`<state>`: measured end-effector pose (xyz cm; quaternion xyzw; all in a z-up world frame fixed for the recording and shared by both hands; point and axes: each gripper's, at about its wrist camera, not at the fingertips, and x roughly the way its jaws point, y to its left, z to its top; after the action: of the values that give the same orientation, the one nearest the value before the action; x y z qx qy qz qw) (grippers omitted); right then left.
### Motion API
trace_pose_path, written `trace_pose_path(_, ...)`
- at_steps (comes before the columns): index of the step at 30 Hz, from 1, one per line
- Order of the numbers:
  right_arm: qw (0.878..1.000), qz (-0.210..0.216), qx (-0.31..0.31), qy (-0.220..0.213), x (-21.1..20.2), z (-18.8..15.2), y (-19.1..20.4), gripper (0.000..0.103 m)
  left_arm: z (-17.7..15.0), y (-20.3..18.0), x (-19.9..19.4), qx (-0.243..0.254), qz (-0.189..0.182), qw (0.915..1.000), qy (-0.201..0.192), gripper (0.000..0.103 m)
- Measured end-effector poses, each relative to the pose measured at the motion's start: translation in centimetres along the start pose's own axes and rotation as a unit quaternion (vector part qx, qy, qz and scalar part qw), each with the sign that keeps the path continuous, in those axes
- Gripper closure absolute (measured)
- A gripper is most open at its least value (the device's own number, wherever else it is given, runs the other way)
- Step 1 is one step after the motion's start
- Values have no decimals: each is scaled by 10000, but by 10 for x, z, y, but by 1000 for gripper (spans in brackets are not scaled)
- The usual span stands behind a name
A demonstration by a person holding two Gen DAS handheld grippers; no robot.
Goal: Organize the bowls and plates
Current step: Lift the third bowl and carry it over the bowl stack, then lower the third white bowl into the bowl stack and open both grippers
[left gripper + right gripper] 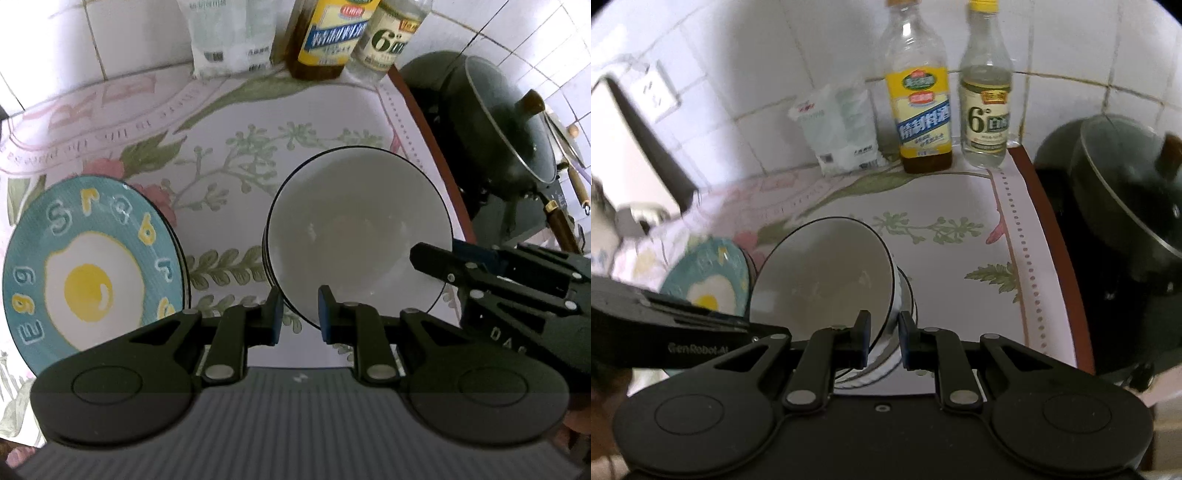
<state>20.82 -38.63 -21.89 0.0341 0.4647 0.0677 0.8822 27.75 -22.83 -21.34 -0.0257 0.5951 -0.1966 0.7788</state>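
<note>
White-tiled kitchen surface under a floral cloth carries the white bowl (827, 273), tilted over a stack beside the egg plate (92, 266), both tools, left (300, 314) and right (882, 341), pinching its slippery, breakable rim.

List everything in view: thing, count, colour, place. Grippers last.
bowl: one, white with dark rim, tilted, held over a stack of bowls
egg plate: one, teal, left
salt bag: one, white, against the wall
bottles: two, yellow-labelled and clear, by the wall
pot: one, dark, glass lid, right
tablecloth: one, floral
left gripper: black, shut on bowl rim
right gripper: black, shut on bowl rim
</note>
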Motion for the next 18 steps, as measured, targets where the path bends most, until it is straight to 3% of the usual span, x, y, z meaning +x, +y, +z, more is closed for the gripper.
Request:
trace_pose_path(12,9975,-339,-614,-86,7,-9,12,81,0,-6,6,125,172,9997,-80,80)
trace_pose_path(18,9978,-70,-490,-430,-16,-16,5,80,-5,-10,-12,81,122,9996,-231,69)
